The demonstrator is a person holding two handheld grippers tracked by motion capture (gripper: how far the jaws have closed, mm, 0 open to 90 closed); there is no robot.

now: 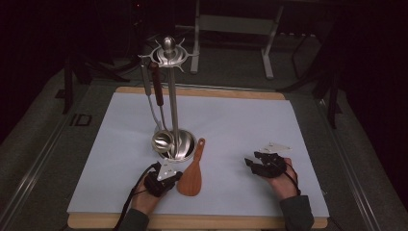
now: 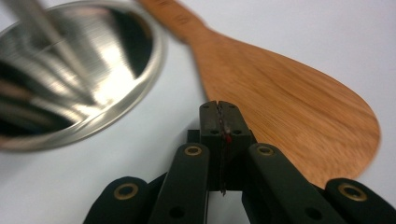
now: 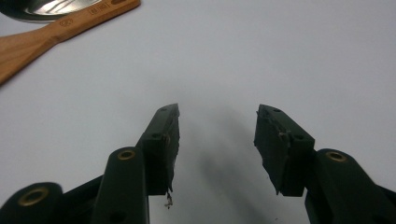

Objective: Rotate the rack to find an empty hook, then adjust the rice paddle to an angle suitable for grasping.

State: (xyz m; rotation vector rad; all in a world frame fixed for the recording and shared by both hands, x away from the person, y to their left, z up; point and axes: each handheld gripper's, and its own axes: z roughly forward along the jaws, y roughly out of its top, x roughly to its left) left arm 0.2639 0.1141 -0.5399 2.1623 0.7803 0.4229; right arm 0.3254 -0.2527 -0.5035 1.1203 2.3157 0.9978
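Observation:
A wooden spatula lies flat on the white mat, its handle pointing toward the steel stand's round base. My left gripper rests just left of the blade, jaws shut with nothing between them. In the left gripper view its closed tips sit beside the spatula's blade, with the shiny base to the left. My right gripper hovers low over bare mat at the right, open and empty. The spatula's handle shows at the top left of the right gripper view.
The stand's pole carries a ladle and another utensil with a brown handle hanging from its top hooks. The white mat lies on a wooden board. Dark floor and a table frame lie beyond.

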